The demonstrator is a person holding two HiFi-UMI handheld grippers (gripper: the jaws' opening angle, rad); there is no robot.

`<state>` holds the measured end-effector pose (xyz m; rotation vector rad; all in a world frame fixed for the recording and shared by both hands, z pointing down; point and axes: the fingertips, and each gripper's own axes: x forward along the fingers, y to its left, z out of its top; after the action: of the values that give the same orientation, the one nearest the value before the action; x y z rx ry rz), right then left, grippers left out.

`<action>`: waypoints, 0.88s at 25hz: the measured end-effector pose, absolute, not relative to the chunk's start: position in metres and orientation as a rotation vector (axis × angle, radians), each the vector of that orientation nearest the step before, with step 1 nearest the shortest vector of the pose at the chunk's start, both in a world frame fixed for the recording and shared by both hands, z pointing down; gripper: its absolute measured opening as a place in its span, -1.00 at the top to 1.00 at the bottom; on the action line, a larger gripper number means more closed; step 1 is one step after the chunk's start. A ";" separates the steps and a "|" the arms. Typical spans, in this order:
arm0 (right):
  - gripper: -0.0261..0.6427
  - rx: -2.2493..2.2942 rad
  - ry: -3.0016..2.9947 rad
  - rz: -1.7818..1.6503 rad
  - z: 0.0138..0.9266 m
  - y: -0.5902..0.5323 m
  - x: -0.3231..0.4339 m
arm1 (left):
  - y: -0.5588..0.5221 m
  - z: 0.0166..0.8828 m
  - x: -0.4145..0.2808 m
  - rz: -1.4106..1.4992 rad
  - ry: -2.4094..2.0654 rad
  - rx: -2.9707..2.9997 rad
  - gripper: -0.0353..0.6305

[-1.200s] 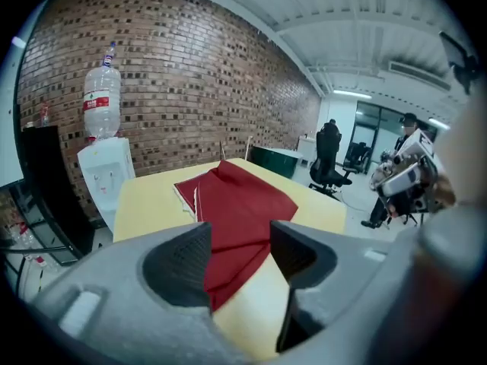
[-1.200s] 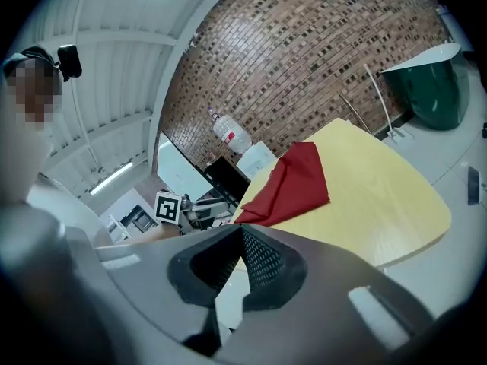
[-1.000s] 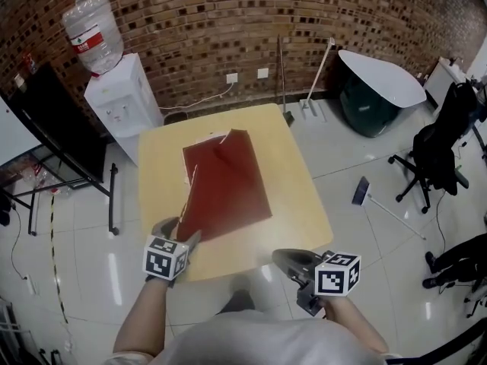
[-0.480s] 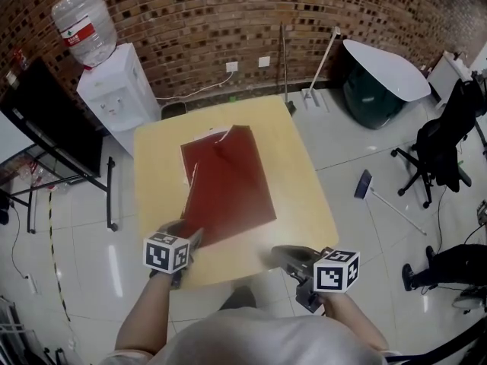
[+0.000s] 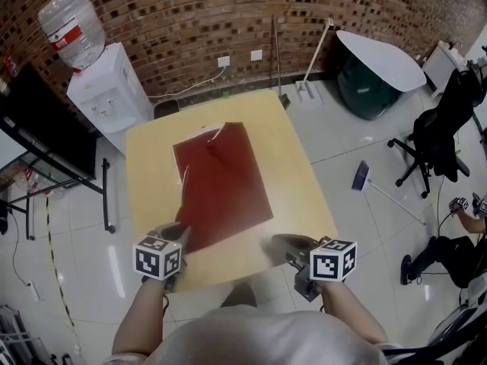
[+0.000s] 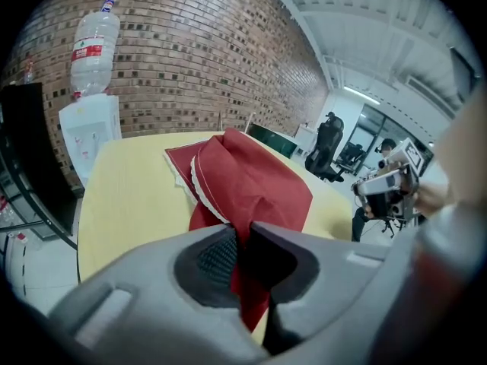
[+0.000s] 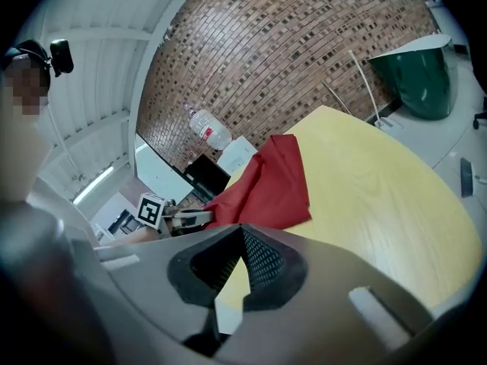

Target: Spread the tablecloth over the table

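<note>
Left hand-held gripper [image 6: 242,242]: jaws have just been closing and now pinch the red tablecloth [image 5: 221,177] at its corner.
Right hand-held gripper [image 7: 242,242]: closed, empty.
Progress: we judge spreading barely begun; it lies folded on the table [image 5: 304,192].

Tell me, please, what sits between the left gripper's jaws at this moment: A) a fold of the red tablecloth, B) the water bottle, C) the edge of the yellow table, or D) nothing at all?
A: the left gripper view shows the left gripper with its jaws, which have just been closing, pinched on a bunched fold of the red tablecloth.
</note>
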<state>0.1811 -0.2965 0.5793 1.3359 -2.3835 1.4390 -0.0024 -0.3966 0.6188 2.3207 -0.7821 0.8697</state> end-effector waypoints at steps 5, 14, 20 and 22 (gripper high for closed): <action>0.92 1.416 -2.265 1.317 0.605 -0.320 0.205 | -0.401 0.618 -0.004 0.859 -0.757 2.316 0.82; 0.38 1.303 -2.151 1.333 0.645 -0.349 0.199 | -0.408 0.626 -0.013 0.835 -0.733 2.275 0.82; 0.35 1.226 -2.123 1.387 0.658 -0.357 0.193 | -0.412 0.629 -0.015 0.824 -0.728 2.263 0.82; 0.33 1.213 -2.121 1.409 0.658 -0.359 0.193 | -0.412 0.630 -0.016 0.815 -0.722 2.260 0.82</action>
<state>0.1928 -0.3586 0.6584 1.2127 -2.1207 1.4094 -0.0158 -0.4123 0.6296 2.2604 -0.7215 0.8151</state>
